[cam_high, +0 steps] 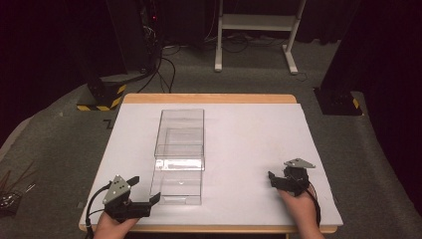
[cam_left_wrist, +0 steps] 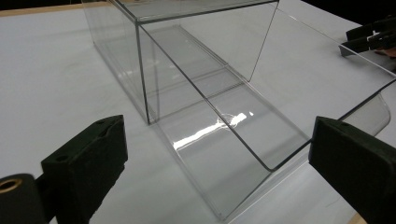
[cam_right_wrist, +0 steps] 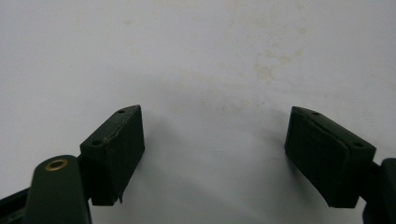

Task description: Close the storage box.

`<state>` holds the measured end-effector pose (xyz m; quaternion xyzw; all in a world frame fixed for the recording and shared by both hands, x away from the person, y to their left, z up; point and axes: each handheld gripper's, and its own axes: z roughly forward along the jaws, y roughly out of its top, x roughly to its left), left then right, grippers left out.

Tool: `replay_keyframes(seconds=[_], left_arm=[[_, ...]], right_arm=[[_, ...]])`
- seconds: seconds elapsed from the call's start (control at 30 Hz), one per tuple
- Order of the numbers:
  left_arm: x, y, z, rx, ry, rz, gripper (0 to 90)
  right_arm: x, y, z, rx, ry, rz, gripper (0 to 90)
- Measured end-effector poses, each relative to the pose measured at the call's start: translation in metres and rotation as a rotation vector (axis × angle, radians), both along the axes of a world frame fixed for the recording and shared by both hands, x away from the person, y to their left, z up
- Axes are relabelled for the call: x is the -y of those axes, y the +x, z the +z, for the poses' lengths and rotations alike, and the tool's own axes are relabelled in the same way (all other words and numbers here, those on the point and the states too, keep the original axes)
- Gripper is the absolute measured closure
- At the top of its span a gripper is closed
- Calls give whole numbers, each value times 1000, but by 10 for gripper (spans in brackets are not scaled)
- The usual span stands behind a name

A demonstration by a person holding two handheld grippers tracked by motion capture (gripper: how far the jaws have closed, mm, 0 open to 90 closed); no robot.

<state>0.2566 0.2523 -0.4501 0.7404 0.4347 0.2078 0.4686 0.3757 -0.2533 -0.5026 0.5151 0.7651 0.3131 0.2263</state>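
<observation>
- The tabletop [cam_high: 249, 129] was a white sheet on a wooden-edged board; it carried one thing, left of centre.
- The clear plastic box [cam_high: 180, 134] lay with its long axis running near to far; a clear tray [cam_high: 176, 185] of the same material stuck out of its near end towards the person, like a drawer part-way out, its near edge close to the tabletop's near edge.
- The left gripper [cam_high: 145, 190] sat at the near left, just beside the tray's near-left corner and not touching it; its jaws were spread wide and held nothing; in the left gripper view the tray [cam_left_wrist: 233, 149] lay between and beyond them, slanting to the far left.
- The right gripper [cam_high: 272, 178] rested at the near right, well apart from the box; its jaws were spread and empty over bare white surface.
- By my judgement the left gripper was much the nearer; the tray lay ahead of it and slightly to its right.
</observation>
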Motion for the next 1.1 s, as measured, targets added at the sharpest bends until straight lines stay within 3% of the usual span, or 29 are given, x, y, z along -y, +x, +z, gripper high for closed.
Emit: replay_keyframes(seconds=[0.43,0.73,1.1], left_arm=[[2,7,-4,9,-34,41,54],[1,2,-3,-12,16,2,84],[5,9,-16,-58,29,-4,74]], right_arm=[[0,0,0,0,0,0,197],[0,0,0,0,1,0,196],[0,0,0,-1,2,1,196]])
